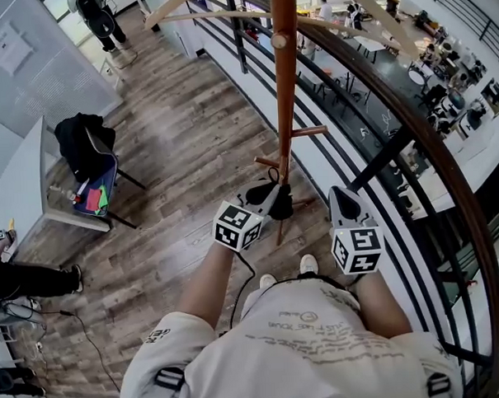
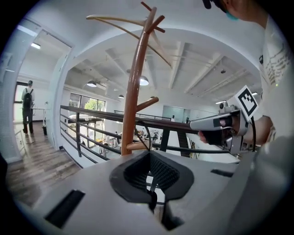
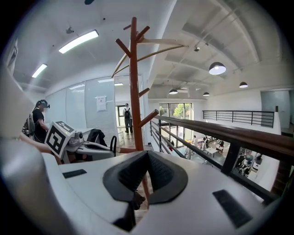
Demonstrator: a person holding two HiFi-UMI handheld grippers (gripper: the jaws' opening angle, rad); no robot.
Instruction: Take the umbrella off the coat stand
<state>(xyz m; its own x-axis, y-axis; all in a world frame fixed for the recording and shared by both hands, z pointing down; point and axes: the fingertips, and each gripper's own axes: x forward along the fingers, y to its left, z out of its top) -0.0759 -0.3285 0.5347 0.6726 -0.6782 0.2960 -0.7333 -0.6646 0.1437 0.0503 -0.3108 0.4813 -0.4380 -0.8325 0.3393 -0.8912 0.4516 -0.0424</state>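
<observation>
L tool (image 1: 270,191) pinches the umbrella (image 1: 281,204) by its thin black strap (image 2: 148,137). It hangs just below the tip, right beside the coat stand (image 1: 286,85) pole. Umbrella's small, black, folded. R tool (image 1: 338,193) is pressed together w/ nothing in it, near on the right

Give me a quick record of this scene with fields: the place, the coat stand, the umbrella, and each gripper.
Place: wood-floored landing beside a curved railing
Coat stand: wooden pole, upright, straight ahead of the person
Umbrella: dark folded bundle, low beside the pole
Strap loop: thin black cord by a lower peg; cannot tell whether it has cleared the peg
Left gripper: shut on the strap loop
Right gripper: shut, empty, to the right of the pole
</observation>
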